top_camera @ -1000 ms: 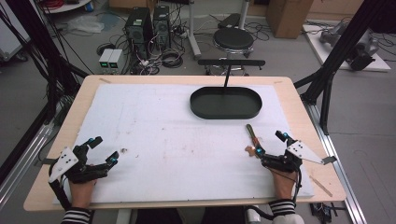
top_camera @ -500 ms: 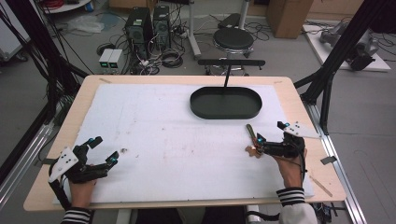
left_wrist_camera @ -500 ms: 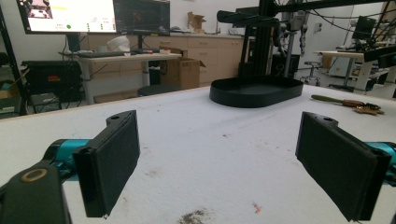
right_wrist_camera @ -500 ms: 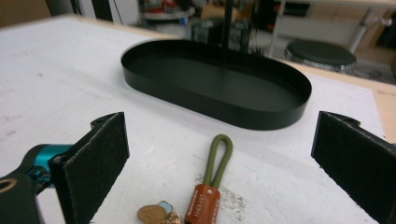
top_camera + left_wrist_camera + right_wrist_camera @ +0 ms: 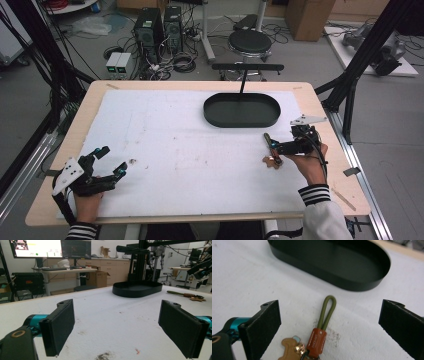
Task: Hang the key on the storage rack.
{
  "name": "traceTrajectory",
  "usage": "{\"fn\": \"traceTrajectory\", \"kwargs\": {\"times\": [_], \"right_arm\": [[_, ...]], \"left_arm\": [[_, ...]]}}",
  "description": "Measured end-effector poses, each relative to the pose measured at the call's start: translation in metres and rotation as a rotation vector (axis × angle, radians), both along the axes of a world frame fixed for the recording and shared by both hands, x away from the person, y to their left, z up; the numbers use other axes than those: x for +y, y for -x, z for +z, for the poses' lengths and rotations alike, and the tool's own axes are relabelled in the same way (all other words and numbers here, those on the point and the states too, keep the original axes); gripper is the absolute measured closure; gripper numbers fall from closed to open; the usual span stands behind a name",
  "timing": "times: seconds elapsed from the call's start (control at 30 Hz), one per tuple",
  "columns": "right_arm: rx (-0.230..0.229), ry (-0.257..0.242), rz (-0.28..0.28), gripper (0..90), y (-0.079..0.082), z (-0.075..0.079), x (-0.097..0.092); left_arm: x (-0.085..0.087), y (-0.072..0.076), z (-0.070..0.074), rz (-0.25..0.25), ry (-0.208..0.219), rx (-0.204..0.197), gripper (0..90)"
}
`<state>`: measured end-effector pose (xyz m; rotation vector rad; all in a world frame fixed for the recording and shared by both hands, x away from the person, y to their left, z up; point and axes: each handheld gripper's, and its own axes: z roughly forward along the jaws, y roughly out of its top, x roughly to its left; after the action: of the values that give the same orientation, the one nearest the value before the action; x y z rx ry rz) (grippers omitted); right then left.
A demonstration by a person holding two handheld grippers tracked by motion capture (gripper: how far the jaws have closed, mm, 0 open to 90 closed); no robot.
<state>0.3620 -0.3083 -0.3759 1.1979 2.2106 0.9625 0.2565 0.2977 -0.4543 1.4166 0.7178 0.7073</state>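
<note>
Near the table's (image 5: 320, 200) right edge, the right gripper (image 5: 274, 148) has swung in over the keychain (image 5: 271, 150), jaws spread wide on either side of its olive loop (image 5: 327, 311) and not yet touching it. Just beyond lies the black tray (image 5: 242, 111), the likely destination. At the front left corner, the left gripper (image 5: 109, 161) stays parked, jaws open and empty.
</note>
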Motion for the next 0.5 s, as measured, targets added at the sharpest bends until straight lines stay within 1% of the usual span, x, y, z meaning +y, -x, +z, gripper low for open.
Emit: {"fn": "traceTrajectory", "kwargs": {"times": [0.03,0.07,0.1,0.17,0.2,0.23,0.33,0.37,0.47,0.5], "right_arm": [[0.041,0.039,0.001,3.0,-0.004,0.0,0.002],[0.041,0.039,0.001,3.0,-0.004,0.0,0.002],[0.05,0.044,0.002,3.0,-0.005,0.001,0.003],[0.096,0.06,0.013,3.0,-0.01,0.0,0.006],[0.137,0.092,0.022,3.0,-0.014,-0.001,0.009],[0.137,0.092,0.022,3.0,-0.014,-0.001,0.009],[0.192,0.139,0.022,3.0,-0.02,-0.003,0.015],[0.198,0.149,0.023,3.0,-0.021,-0.004,0.016],[0.237,0.166,0.002,3.1,-0.025,-0.006,0.02],[0.257,0.181,-0.007,4.8,-0.028,-0.008,0.021]], "left_arm": [[0.0,0.0,0.0,0.0,0.001,0.0,14.2],[0.0,0.0,0.0,0.0,0.001,0.0,14.2],[0.0,0.0,0.0,0.0,0.0,0.001,14.2],[0.0,0.0,0.0,0.001,0.0,0.0,14.2],[0.0,0.0,0.0,0.0,0.001,0.001,14.1],[0.0,0.0,0.0,0.001,0.002,-0.001,14.1],[0.0,0.0,0.0,0.001,0.003,0.0,14.1],[0.0,0.0,0.0,0.001,0.004,0.0,14.1],[0.0,0.0,0.0,0.002,0.007,0.003,14.2],[0.0,0.0,0.0,0.002,0.007,0.003,14.2]]}}
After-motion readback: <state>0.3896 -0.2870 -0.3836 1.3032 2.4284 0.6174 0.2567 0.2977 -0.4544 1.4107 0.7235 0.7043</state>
